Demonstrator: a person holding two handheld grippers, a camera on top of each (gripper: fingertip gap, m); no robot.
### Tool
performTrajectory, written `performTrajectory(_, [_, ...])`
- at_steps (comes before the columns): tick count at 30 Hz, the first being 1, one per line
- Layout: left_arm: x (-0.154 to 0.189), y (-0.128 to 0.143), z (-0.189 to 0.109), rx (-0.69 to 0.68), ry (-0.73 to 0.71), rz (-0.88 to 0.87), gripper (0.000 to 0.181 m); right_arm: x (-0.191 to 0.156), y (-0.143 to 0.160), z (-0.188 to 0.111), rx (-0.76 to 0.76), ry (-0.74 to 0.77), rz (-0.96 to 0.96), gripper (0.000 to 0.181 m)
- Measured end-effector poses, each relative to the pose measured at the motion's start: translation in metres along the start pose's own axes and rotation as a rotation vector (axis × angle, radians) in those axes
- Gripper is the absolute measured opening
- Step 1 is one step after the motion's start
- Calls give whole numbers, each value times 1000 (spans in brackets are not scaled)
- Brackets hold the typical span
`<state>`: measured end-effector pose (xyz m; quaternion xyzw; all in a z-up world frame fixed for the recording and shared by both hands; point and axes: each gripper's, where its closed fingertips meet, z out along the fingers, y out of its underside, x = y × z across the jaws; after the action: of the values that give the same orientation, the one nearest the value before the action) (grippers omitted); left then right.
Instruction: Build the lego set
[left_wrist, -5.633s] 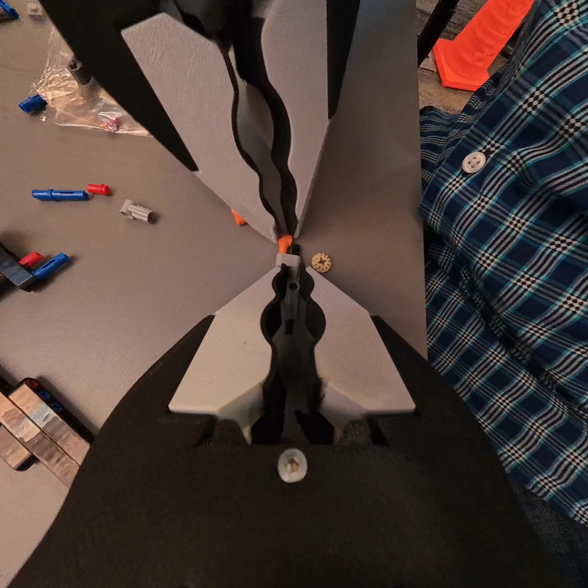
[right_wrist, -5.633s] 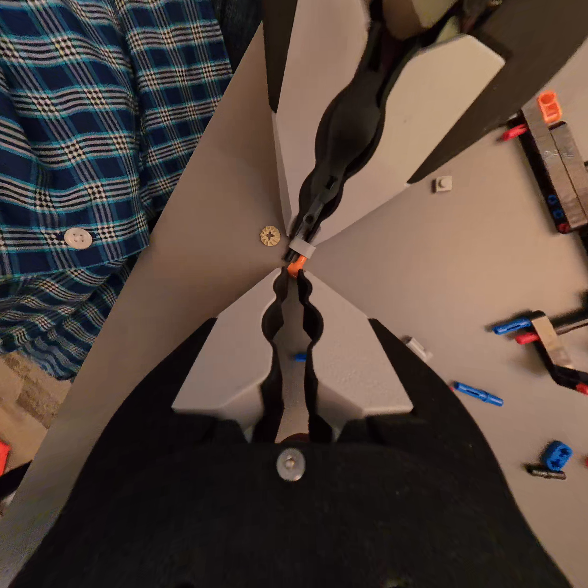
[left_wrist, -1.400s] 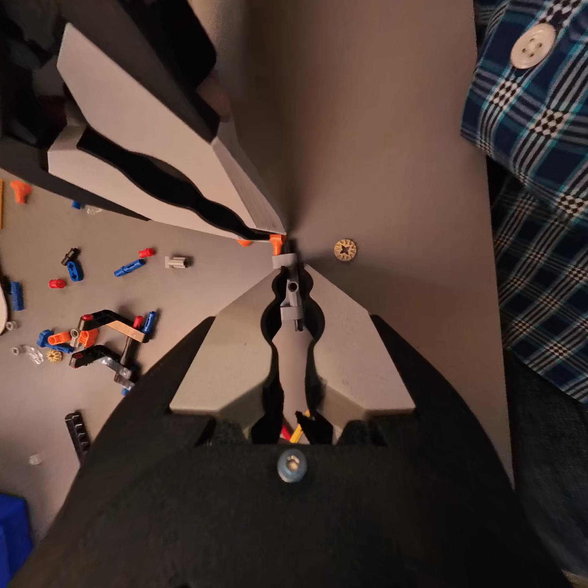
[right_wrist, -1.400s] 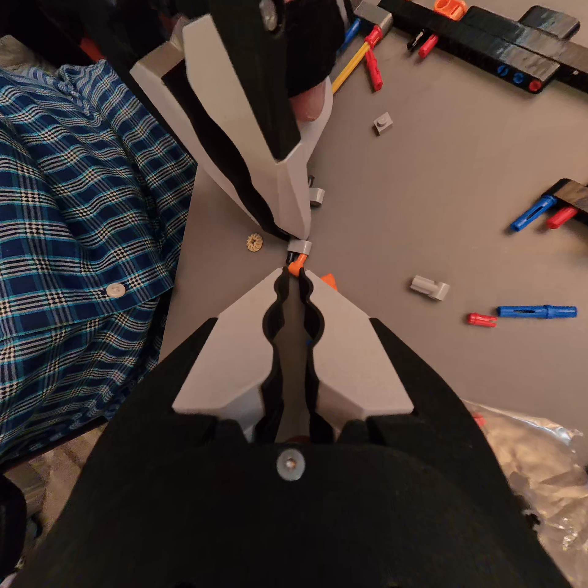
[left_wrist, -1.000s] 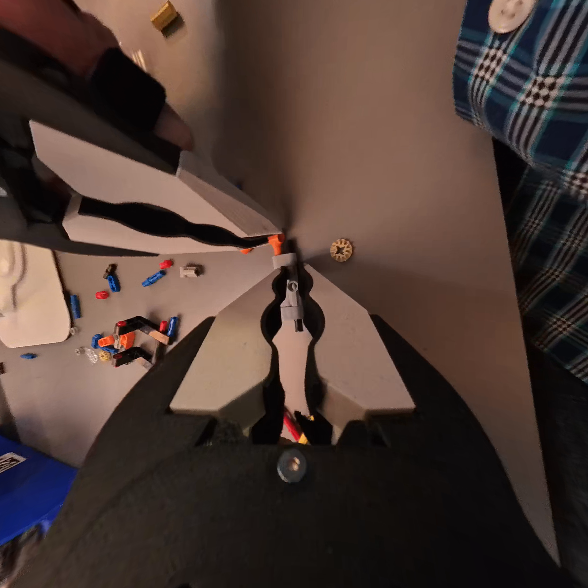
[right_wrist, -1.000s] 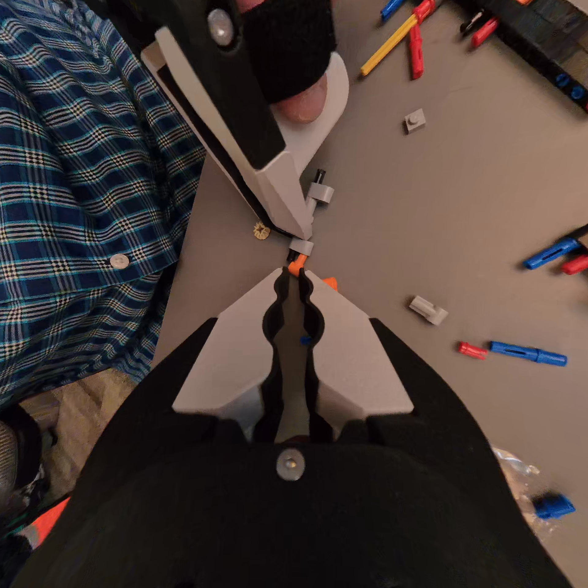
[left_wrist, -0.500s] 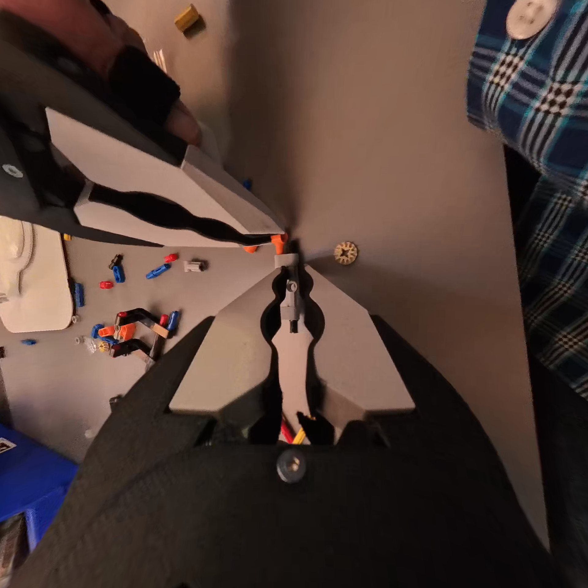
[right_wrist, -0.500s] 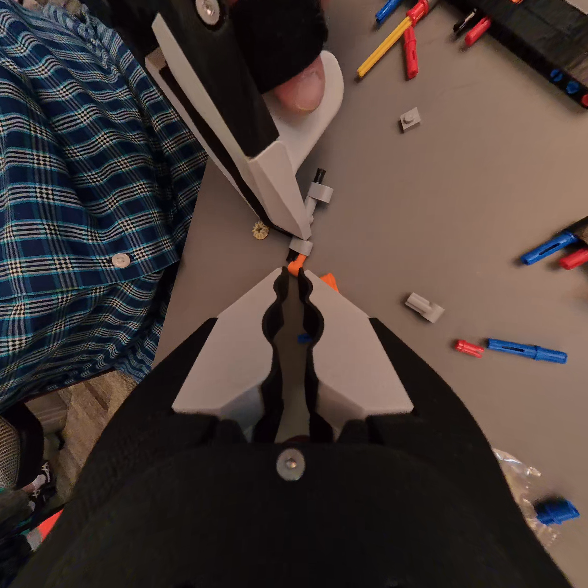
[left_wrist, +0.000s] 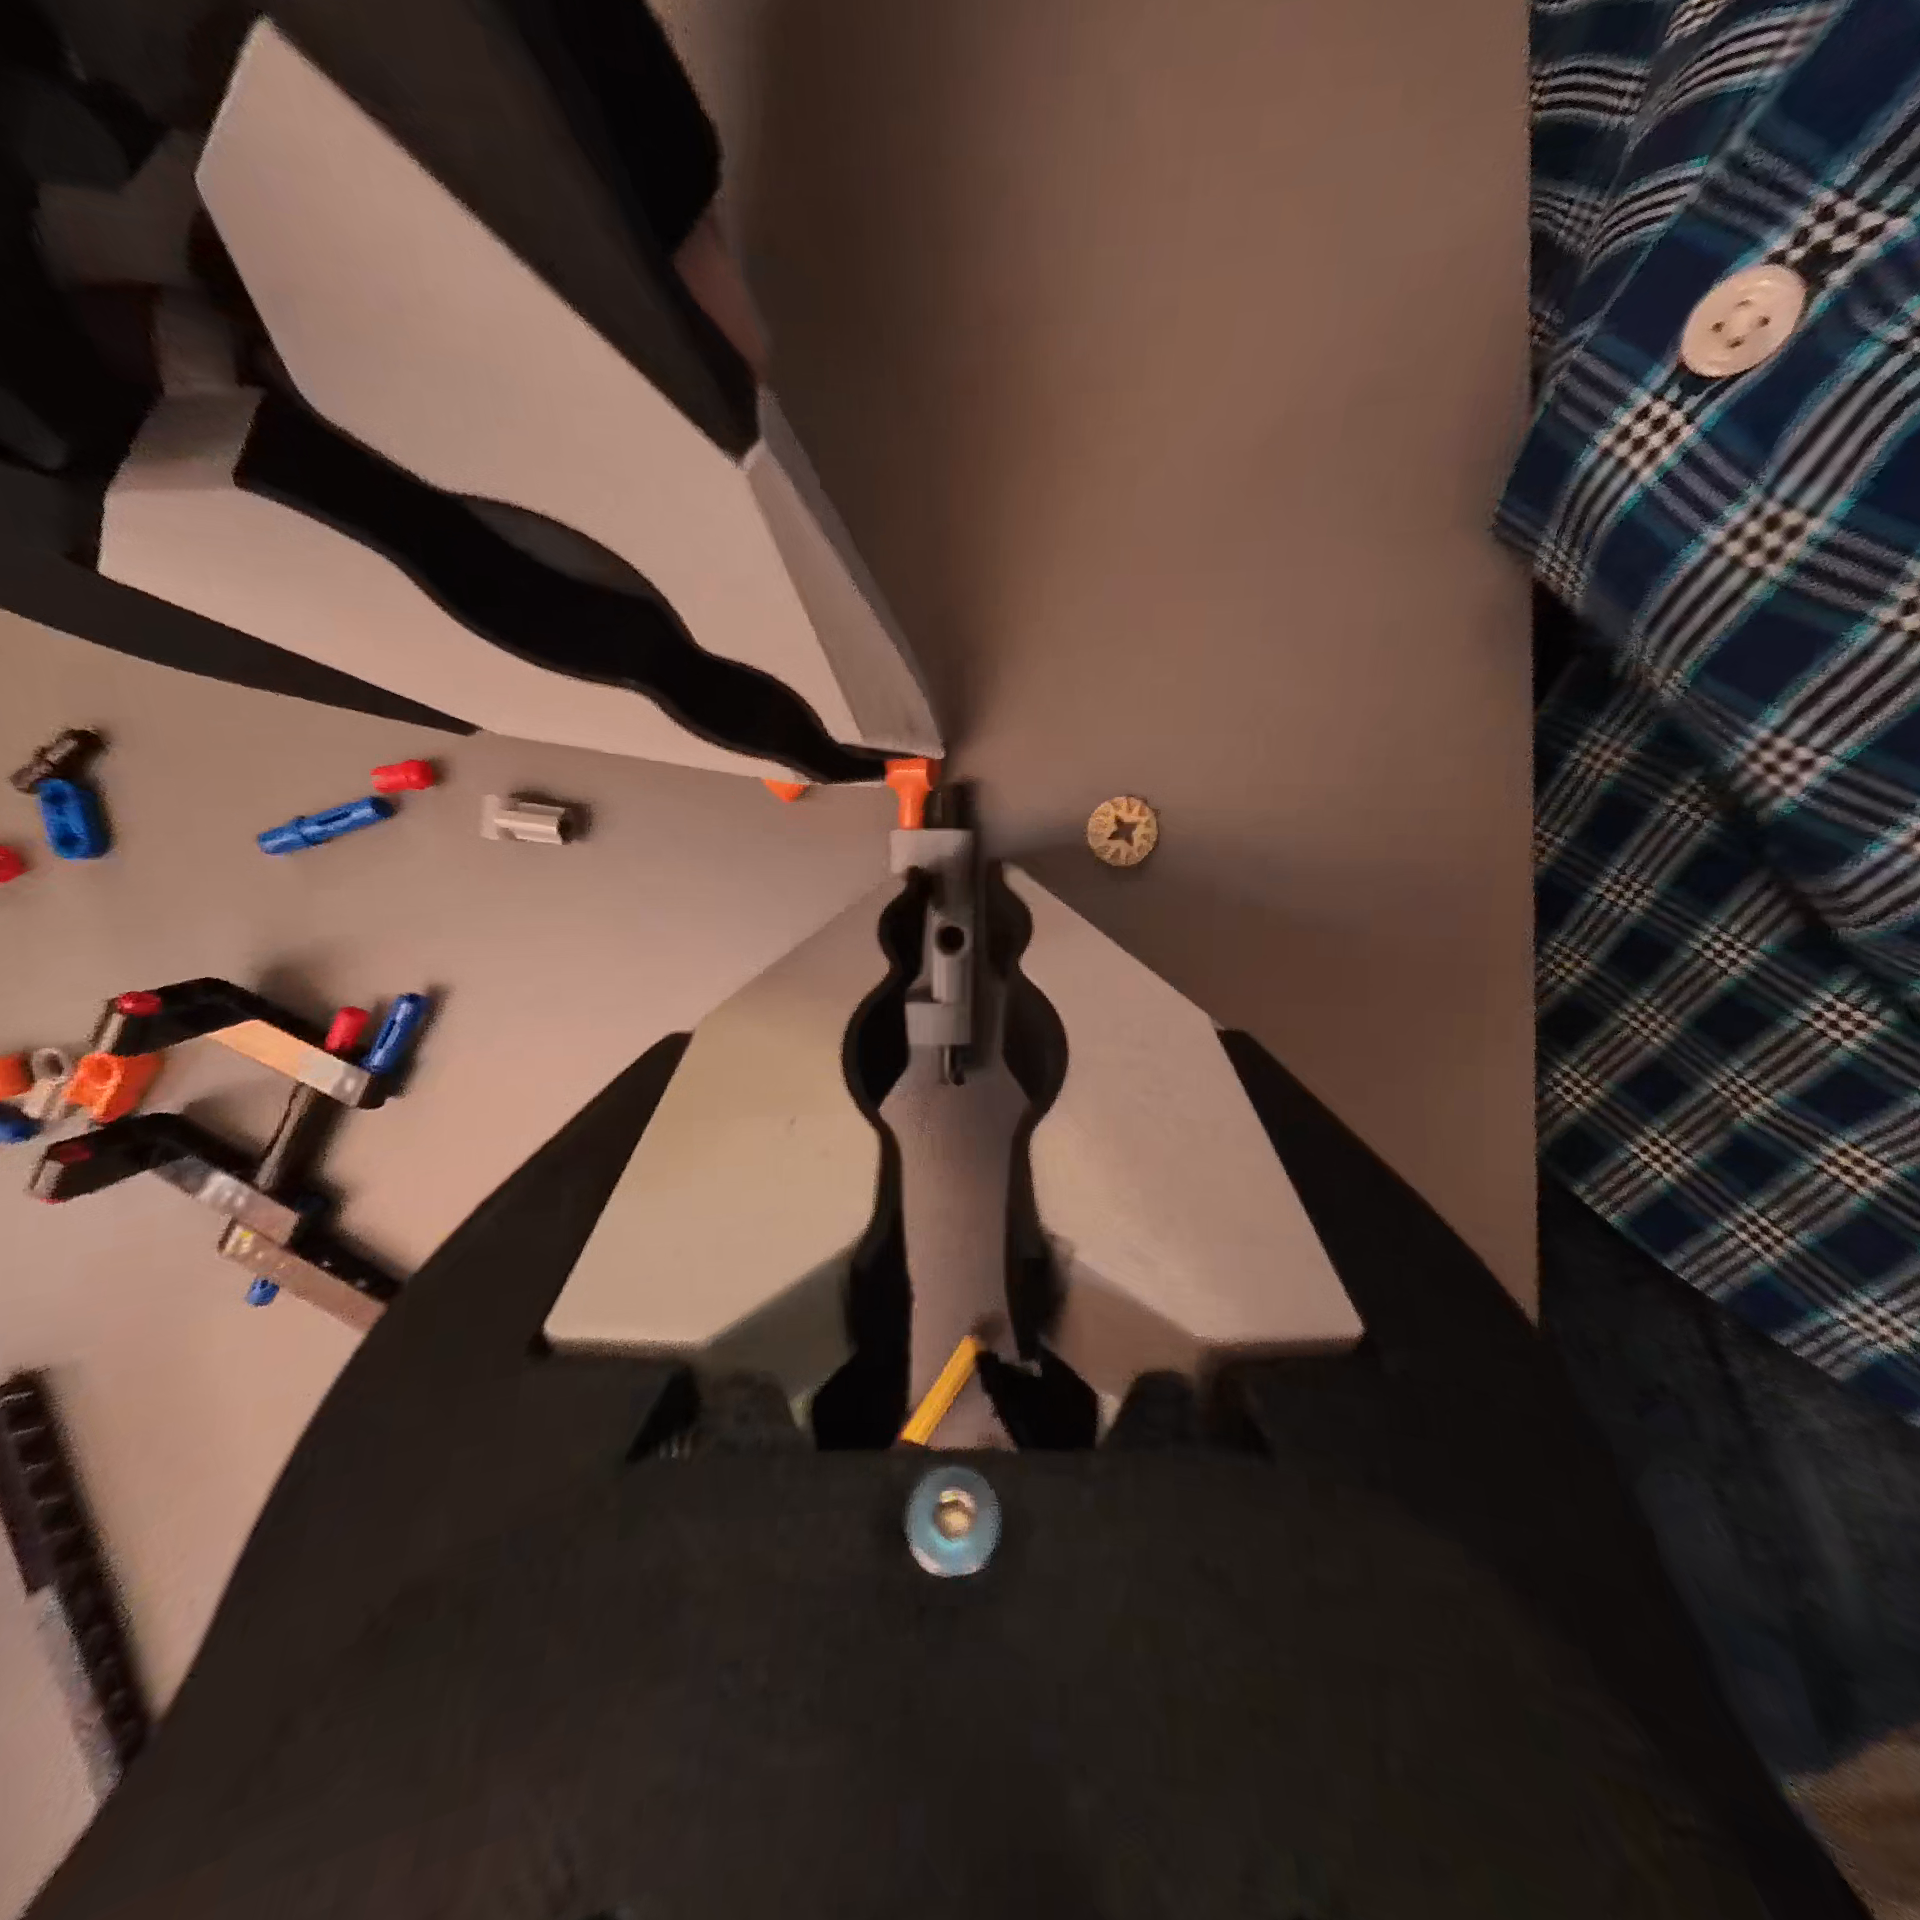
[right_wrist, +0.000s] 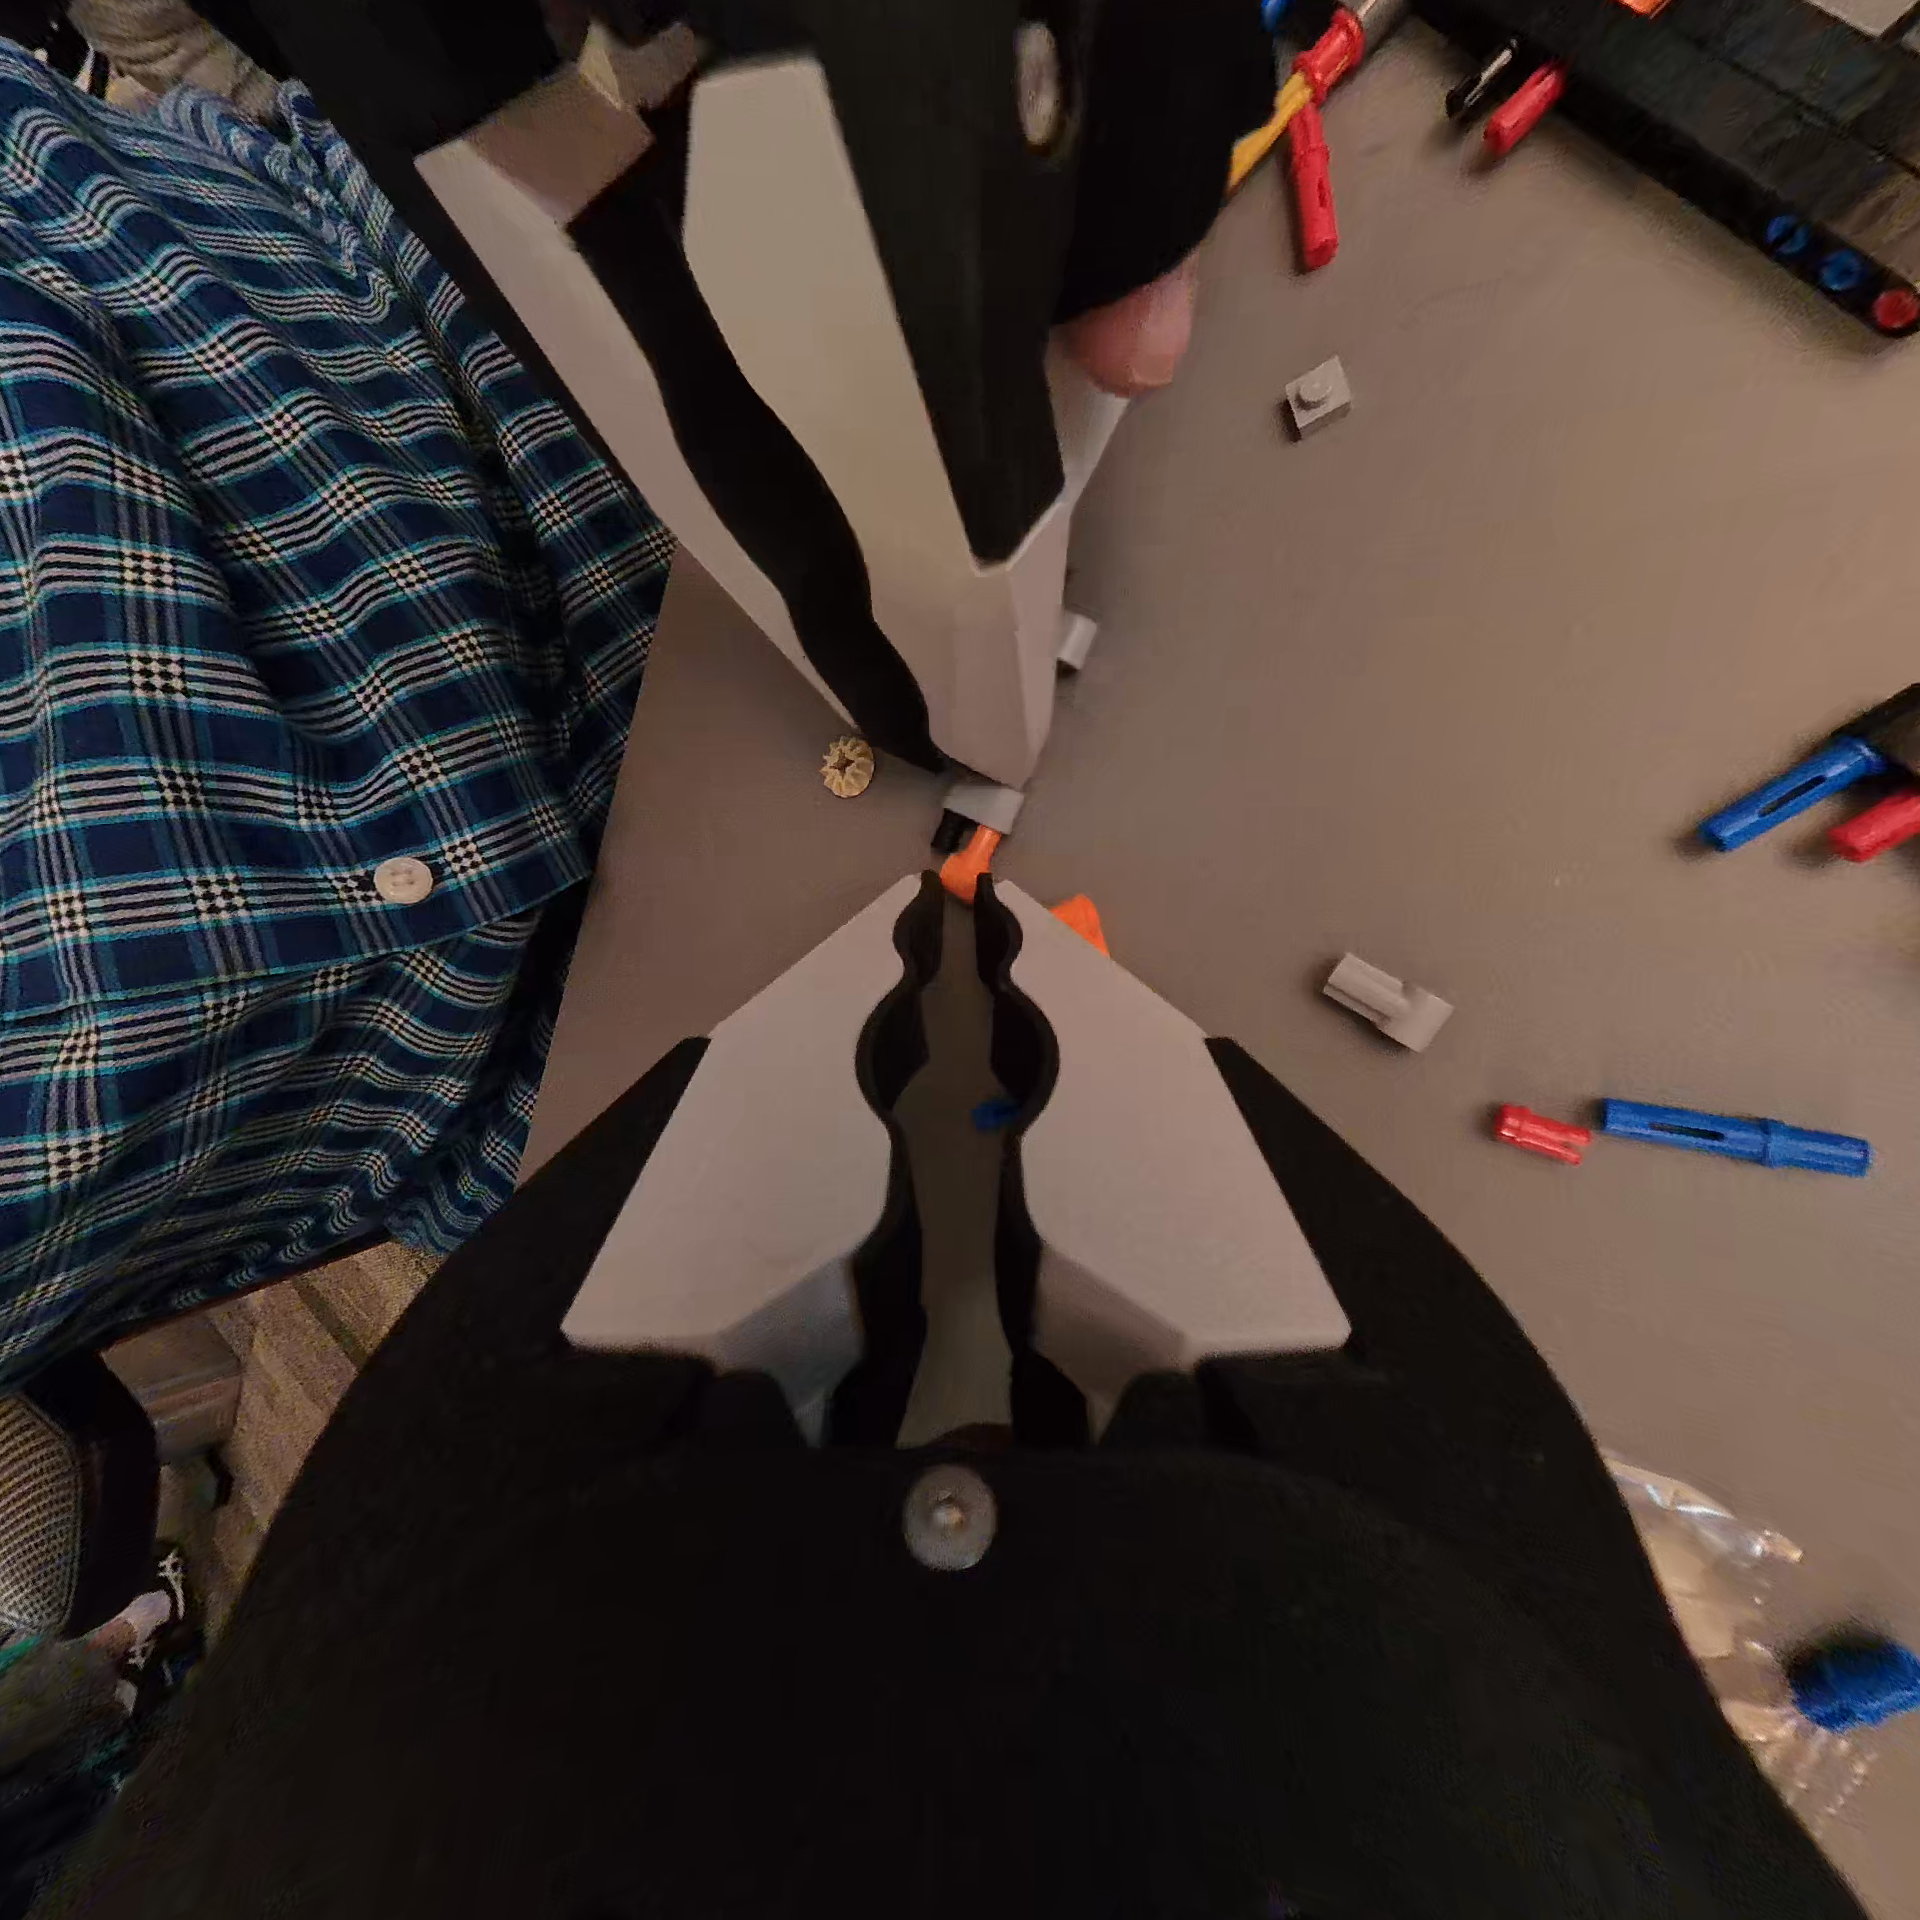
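Lego pieces meet tip to tip above the grey table (left_wrist: 1195, 468), just in from the edge where a person in a blue plaid shirt (left_wrist: 1725, 727) sits. One is a small grey connector assembly (left_wrist: 948, 935) with a black pin through it, clamped between the fingertips of the left gripper (left_wrist: 951, 883), whose jaws are closed on it; the assembly runs back along the gap between the fingers. The other is an orange pin (right_wrist: 968, 860), pinched at the very tips of the right gripper (right_wrist: 956, 888), its jaws clenched on the pin's rear end. The orange pin's front end touches the light grey end block of the assembly, so the two grippers face each other almost nose to nose. A tan gear (left_wrist: 1122, 831) lies flat on the table just beside that meeting point, on the side toward the shirt. A second orange piece (right_wrist: 1081, 920) lies on the table close by the right gripper's fingers. Farther out are a grey bracket piece (right_wrist: 1387, 1000), a long blue pin (right_wrist: 1733, 1136) with a short red pin (right_wrist: 1542, 1132) near its end, and a small grey stud plate (right_wrist: 1317, 397). A partly built black, tan and grey frame (left_wrist: 229, 1132) with red, blue and orange pins lies well apart in the left wrist view.
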<state>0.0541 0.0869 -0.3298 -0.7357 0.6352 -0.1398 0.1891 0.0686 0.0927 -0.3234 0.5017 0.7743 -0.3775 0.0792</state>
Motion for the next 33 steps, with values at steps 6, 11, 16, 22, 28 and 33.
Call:
performTrajectory(6, [-2, 0, 0, 24, 32, 2, 4, 0, 0, 0, 19, 15, -6, 3])
performTrajectory(11, [-2, -1, 0, 27, -84, 112, 4, 1, 0, -1, 39, 21, -1, 3])
performTrajectory(16, [-4, -3, 0, 2, -217, 236, 4, 1, 1, -2, 59, 15, 9, 3])
performTrajectory(22, [-4, -4, 0, 28, -251, 270, 4, 1, 2, -2, 28, 40, -100, 2])
performTrajectory(28, [-4, -4, 1, 53, -210, 251, 4, 3, 2, -2, -46, 55, -184, 3])
performTrajectory(33, [-4, -4, 1, 86, -167, 216, 4, 6, 3, -3, -132, 86, -281, 3])
